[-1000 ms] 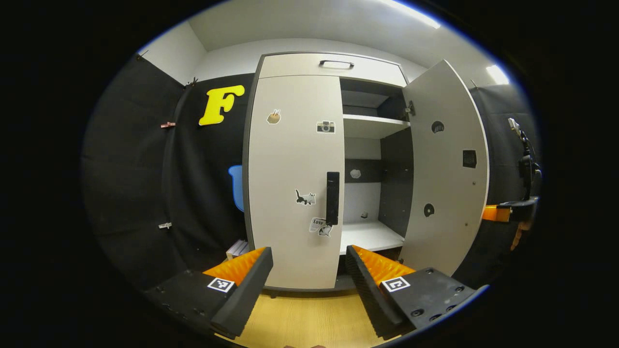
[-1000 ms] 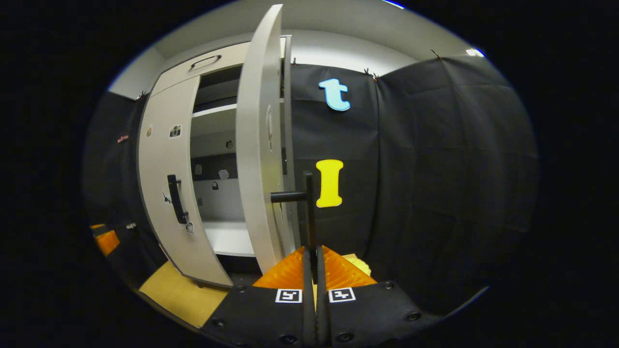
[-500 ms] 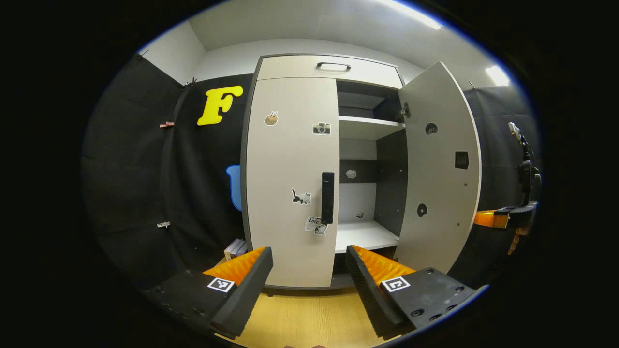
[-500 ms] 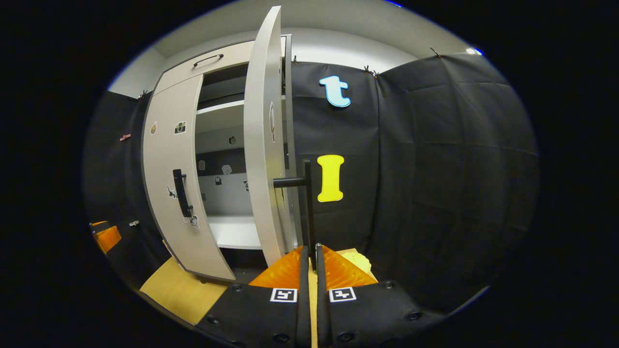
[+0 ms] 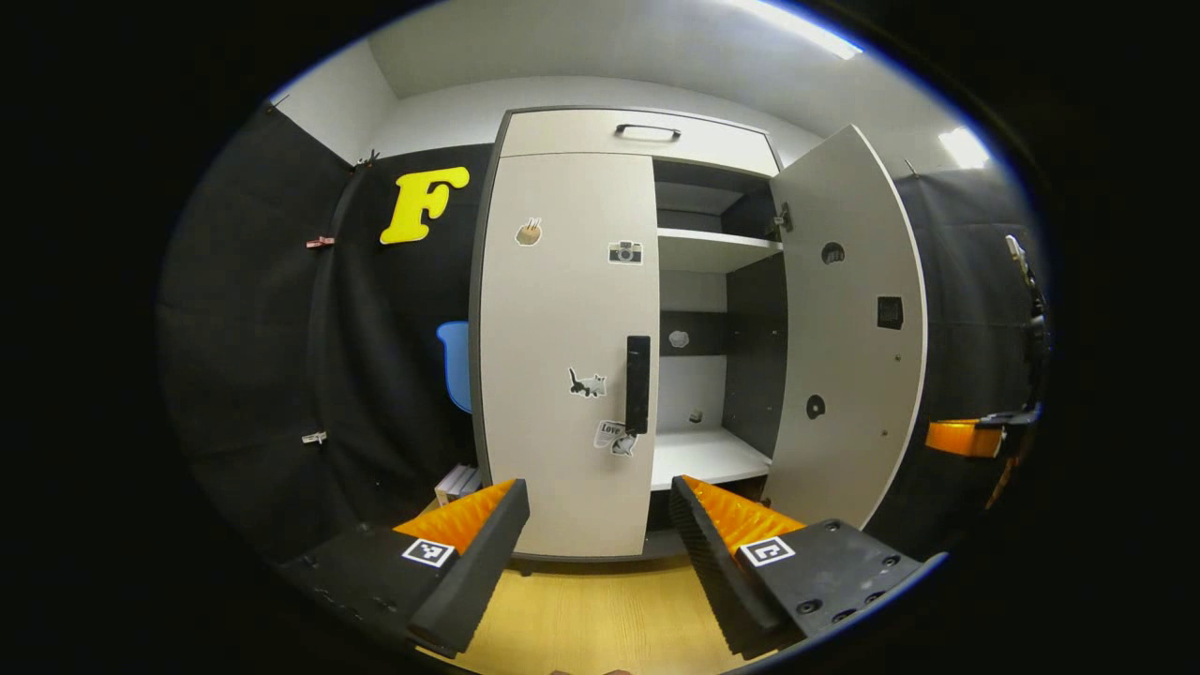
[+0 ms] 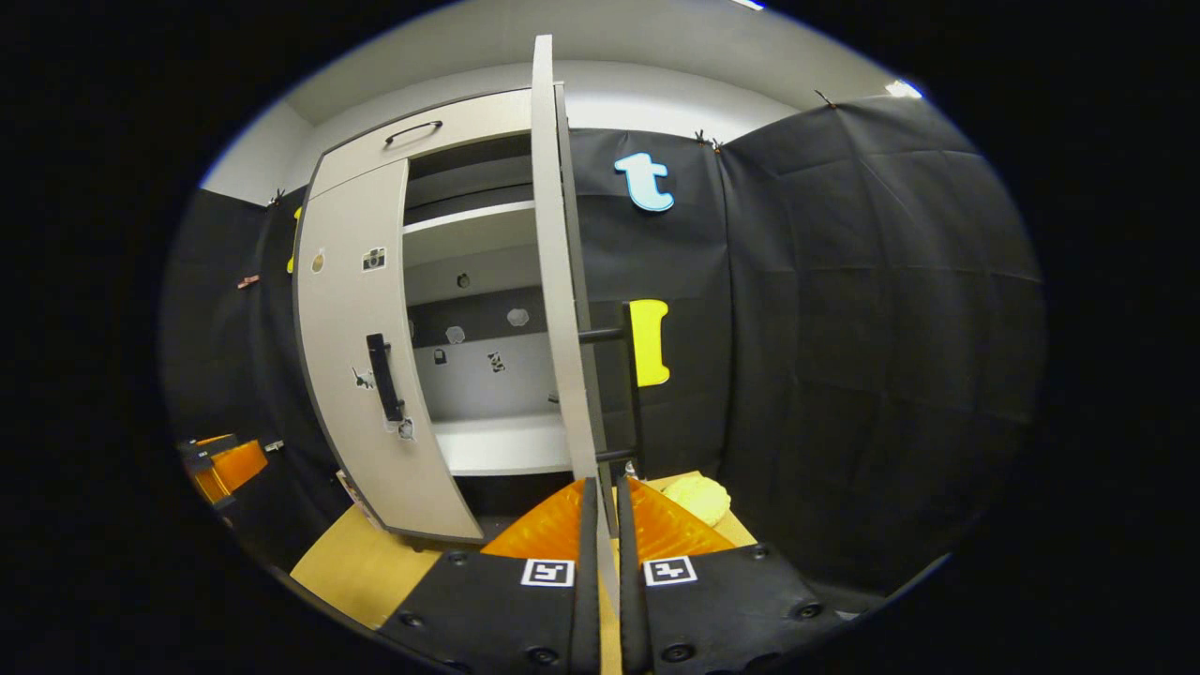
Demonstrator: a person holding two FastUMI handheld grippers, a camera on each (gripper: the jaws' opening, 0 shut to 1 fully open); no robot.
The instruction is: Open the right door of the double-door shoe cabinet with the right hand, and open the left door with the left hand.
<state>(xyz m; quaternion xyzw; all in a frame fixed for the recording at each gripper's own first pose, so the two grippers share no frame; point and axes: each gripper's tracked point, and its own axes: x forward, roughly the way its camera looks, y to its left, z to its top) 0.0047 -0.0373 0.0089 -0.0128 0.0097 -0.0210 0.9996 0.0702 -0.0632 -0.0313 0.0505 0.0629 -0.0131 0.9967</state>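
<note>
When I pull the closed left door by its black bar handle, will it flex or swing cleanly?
The flat pale left door looks like a rigid panel, so it probably swings without bending. Its slim black bar handle stands vertical; smooth, it might slip. The open left hand-held gripper could straddle it.

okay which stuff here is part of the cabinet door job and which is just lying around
Part of the job:
right door, swung open
left door, shut, with its black handle
left gripper, open
right gripper

Just lying about:
stickers on the left door, like the cat sticker
books by the cabinet
yellow object on the floor
</note>
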